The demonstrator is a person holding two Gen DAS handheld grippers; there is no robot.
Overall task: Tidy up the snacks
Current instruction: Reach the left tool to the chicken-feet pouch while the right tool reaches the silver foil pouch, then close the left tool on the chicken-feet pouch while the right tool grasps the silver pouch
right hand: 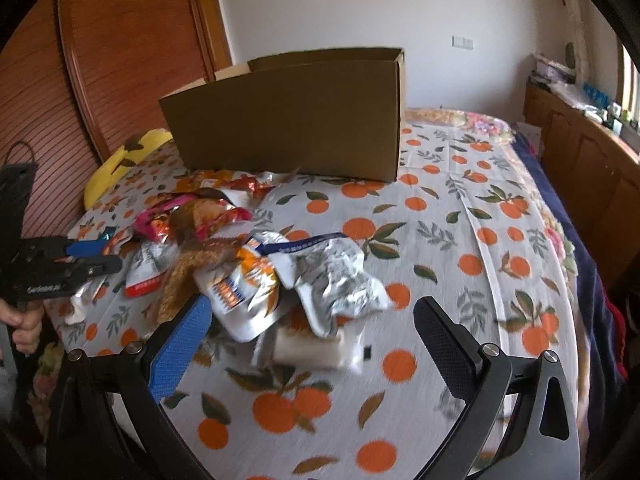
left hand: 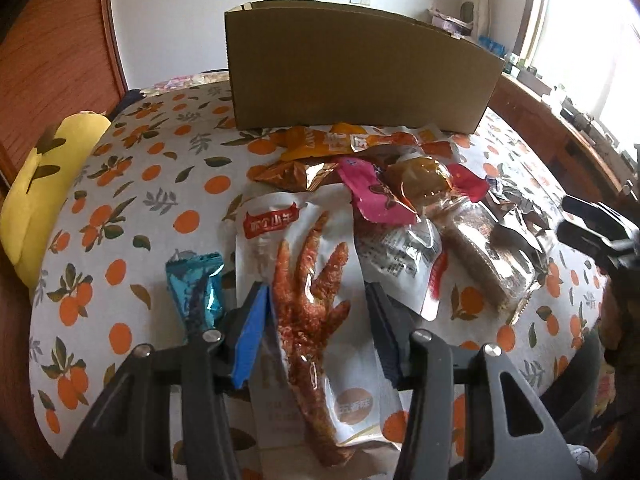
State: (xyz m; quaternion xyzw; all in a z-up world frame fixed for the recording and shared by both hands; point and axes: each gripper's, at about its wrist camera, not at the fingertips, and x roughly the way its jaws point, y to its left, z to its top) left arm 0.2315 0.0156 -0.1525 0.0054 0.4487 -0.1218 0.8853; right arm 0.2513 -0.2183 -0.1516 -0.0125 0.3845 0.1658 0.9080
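Chicken-foot packet (left hand: 308,300): lying flat on the orange-print bedspread (left hand: 160,184), nearest item of the snack pile (left hand: 392,184).
Left tongs (left hand: 316,312): straddling the packet, one pad at each long edge; whether the pads are pressing it cannot be told.
Right tongs (right hand: 312,344): standing wide apart, holding nothing, hovering over a crumpled silver wrapper (right hand: 340,280).
Blue wrapper (left hand: 196,288): lying just left of the packet.
Cardboard box (left hand: 356,72): standing open behind the pile.

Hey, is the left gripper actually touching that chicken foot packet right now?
Touching. In the left wrist view, the left gripper straddles the chicken foot packet, and the blue finger lies against the packet's edge. Whether the dark finger also presses cannot be told.
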